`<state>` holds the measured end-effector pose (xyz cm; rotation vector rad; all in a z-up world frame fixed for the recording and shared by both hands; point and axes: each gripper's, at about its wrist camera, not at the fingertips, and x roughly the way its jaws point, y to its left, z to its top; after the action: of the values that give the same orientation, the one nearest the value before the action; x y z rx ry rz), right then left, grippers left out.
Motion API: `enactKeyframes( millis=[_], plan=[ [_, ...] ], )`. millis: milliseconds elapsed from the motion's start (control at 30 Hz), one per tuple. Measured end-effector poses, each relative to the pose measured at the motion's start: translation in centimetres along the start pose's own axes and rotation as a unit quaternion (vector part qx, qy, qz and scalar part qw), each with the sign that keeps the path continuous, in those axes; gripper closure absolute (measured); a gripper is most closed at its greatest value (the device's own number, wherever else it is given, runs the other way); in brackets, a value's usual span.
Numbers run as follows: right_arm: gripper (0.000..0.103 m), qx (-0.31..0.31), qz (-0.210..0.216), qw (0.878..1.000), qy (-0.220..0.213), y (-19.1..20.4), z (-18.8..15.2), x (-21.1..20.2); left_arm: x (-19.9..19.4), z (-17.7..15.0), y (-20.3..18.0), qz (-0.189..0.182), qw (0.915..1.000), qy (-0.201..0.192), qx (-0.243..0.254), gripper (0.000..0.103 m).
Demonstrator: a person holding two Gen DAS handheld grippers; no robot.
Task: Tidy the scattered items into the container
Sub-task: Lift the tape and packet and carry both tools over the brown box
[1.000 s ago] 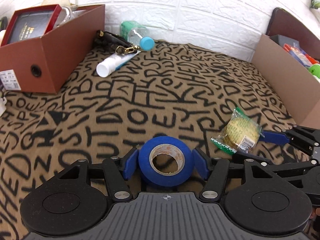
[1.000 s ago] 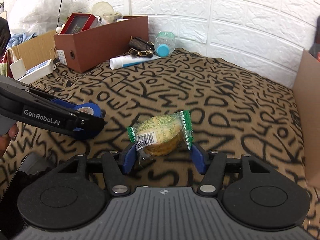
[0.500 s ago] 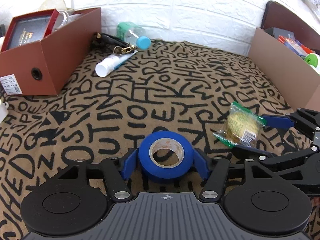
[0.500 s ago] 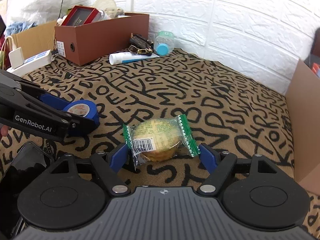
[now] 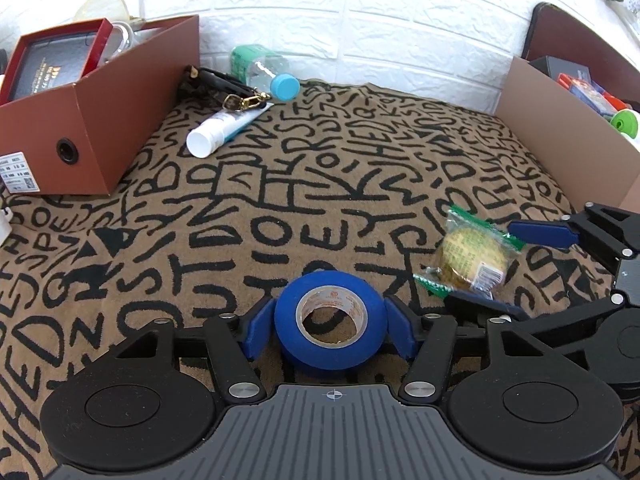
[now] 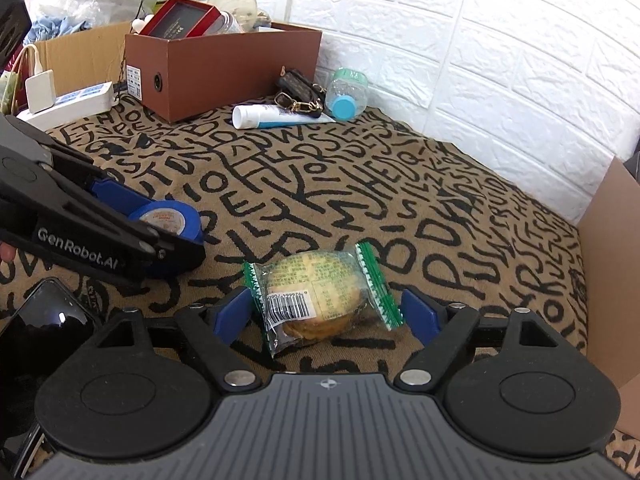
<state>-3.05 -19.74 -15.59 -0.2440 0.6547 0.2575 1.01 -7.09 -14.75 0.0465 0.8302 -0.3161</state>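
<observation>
A tan woven cloth printed with black letters (image 5: pixel 304 184) covers the work surface, which is backed by a white embossed brick-pattern wall (image 5: pixel 360 20). One brown cardboard shoebox (image 5: pixel 104 120) stands at the far left corner; one plain cardboard box wall (image 5: pixel 560 128) borders the right edge.

Left gripper (image 5: pixel 330 330): its two blue pads sit on either side of one roll of blue adhesive tape with a pale card core (image 5: pixel 331 322), lying flat on the cloth; narrow gaps show at both pads, so the claw brackets the roll without clamping it.

Right gripper (image 6: pixel 326 314): jaws spread wide around one round yellow biscuit sealed in clear crinkled film with green serrated ends (image 6: pixel 320 292); it rests on the cloth, and neither pad is pressed against the wrapper.

Beside the shoebox, near the wall, lie three items together: one white squeeze tube (image 5: pixel 224 130), one clear plastic bottle with a light-blue cap (image 5: pixel 264 70), and one brown patterned pouch with a gold clasp (image 5: pixel 216 86). One white power strip (image 6: pixel 68 104) lies left of the shoebox in the right wrist view.
</observation>
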Motion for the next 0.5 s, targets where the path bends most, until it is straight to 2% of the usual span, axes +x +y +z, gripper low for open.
enactKeyframes(
  millis=[33, 100, 300, 333, 367, 467, 500],
  plan=[
    [0.028, 0.002, 0.002, 1.000, 0.000, 0.0, 0.0, 0.1, 0.0, 0.0, 0.0, 0.000, 1.0000, 0.000, 0.001, 0.033],
    [0.034, 0.011, 0.010, 1.000, -0.001, -0.2, 0.1, 0.2, 0.1, 0.1, 0.1, -0.001, 1.0000, 0.001, -0.001, 0.034],
    [0.033, 0.005, 0.010, 1.000, 0.001, 0.0, 0.1, 0.4, 0.5, 0.1, -0.4, 0.004, 0.9999, -0.002, 0.009, 0.032],
    [0.033, 0.010, 0.012, 1.000, 0.001, -0.1, 0.1, 0.5, 0.6, 0.0, -0.4, 0.007, 0.9999, -0.004, 0.012, 0.033],
    [0.033, 0.017, 0.015, 1.000, 0.002, -0.2, 0.1, 0.7, 0.7, 0.0, -0.3, 0.008, 0.9999, -0.004, 0.011, 0.041],
    [0.036, 0.049, 0.030, 0.998, 0.003, -0.8, -0.2, 1.1, 0.6, 0.1, 0.0, 0.005, 0.9999, -0.004, 0.010, 0.043],
    [0.042, 0.060, 0.037, 0.998, 0.002, -1.0, -0.2, 1.1, 0.6, 0.1, 0.0, 0.006, 0.9999, -0.004, 0.010, 0.043]
  ],
)
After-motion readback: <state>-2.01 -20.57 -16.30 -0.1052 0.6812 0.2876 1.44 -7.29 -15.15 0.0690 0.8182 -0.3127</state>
